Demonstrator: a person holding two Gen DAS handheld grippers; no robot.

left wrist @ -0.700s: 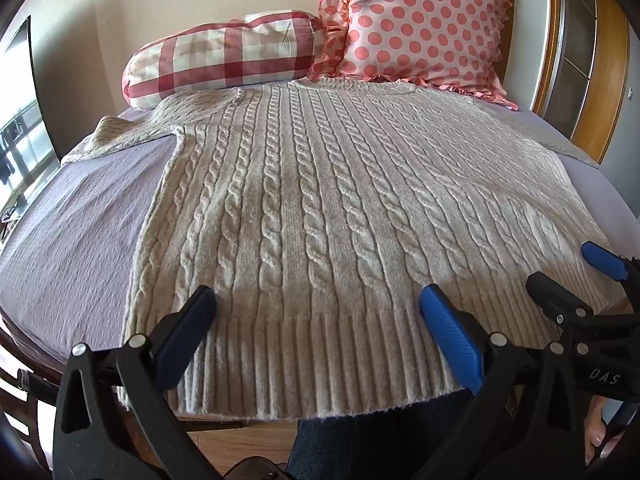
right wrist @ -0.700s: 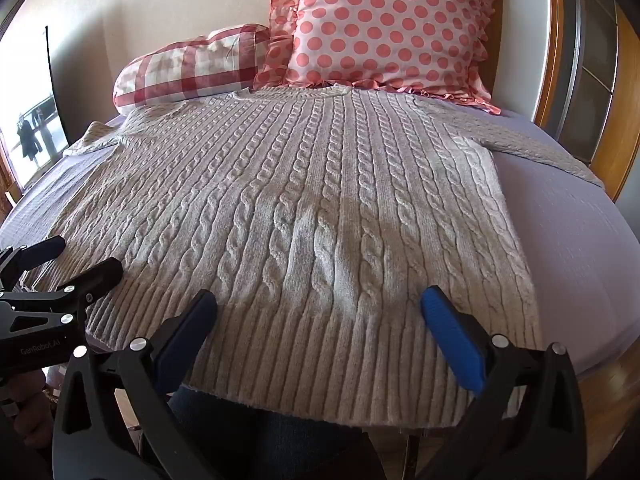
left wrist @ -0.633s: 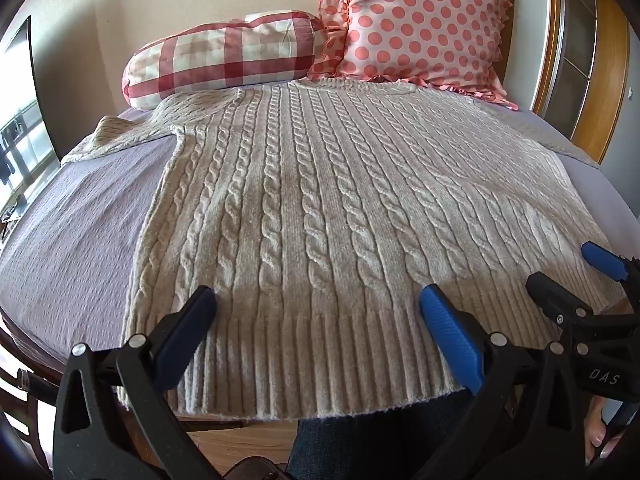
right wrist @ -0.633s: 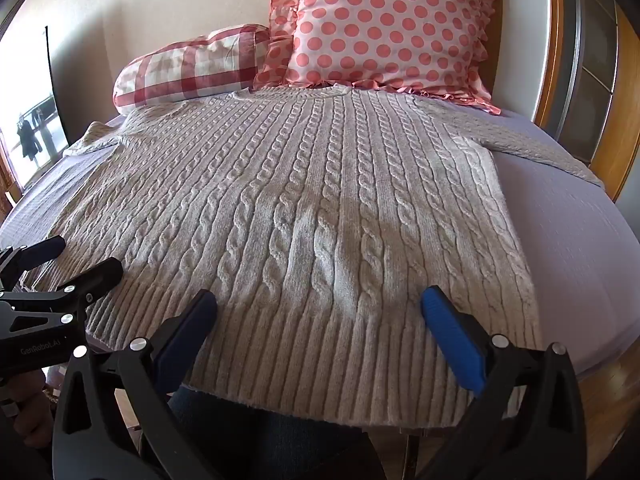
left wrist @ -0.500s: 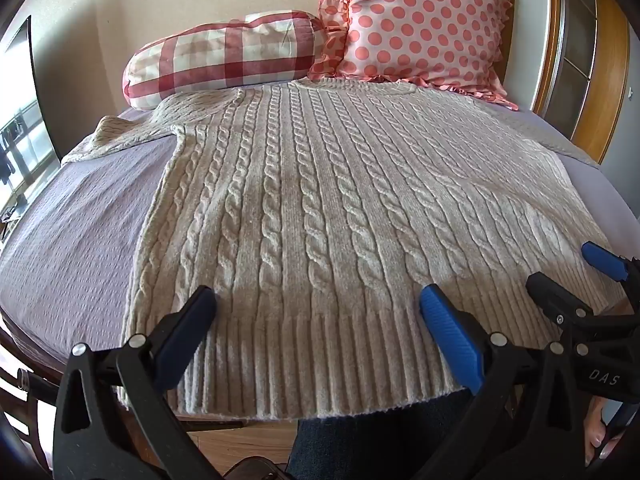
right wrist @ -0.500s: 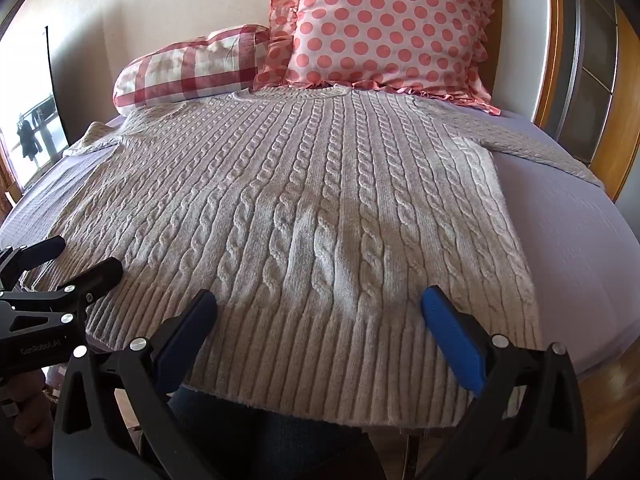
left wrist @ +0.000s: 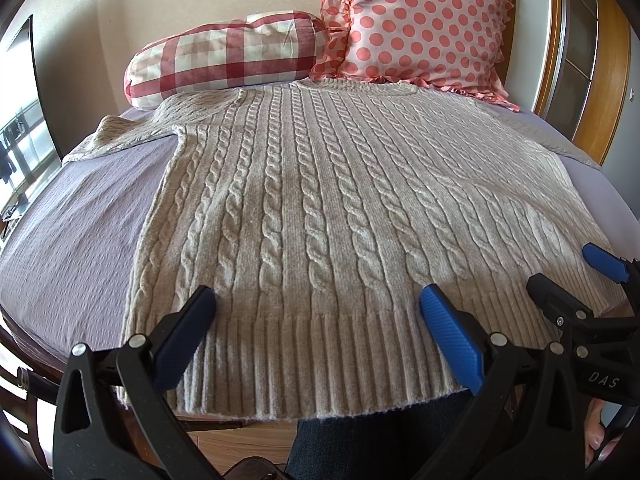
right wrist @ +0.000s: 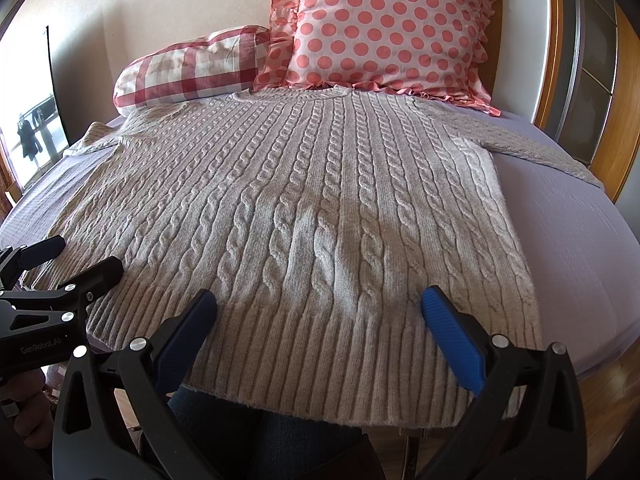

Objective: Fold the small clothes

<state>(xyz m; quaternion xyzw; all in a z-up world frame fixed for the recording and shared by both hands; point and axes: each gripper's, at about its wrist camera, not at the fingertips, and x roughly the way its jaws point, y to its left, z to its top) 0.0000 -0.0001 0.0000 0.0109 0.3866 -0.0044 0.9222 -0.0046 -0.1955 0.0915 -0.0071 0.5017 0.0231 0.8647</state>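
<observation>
While spread flat on the lilac bed cover (left wrist: 76,240), cable-knit beige sweater (left wrist: 320,208) with ribbed hem nearest, neck toward the pillows. Hovering just above that hem, left gripper (left wrist: 316,316) and right gripper (right wrist: 320,320), both spread wide, gripping nothing. Only in the right view, the far sleeve whole. Behind, plaid bolster (left wrist: 224,64), polka-dot ruffled pillow (right wrist: 384,28)

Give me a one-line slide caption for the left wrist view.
Open left claw poised at the ribbed hem of a cable-knit sweater spread flat on the bed, right claw alongside.
</observation>
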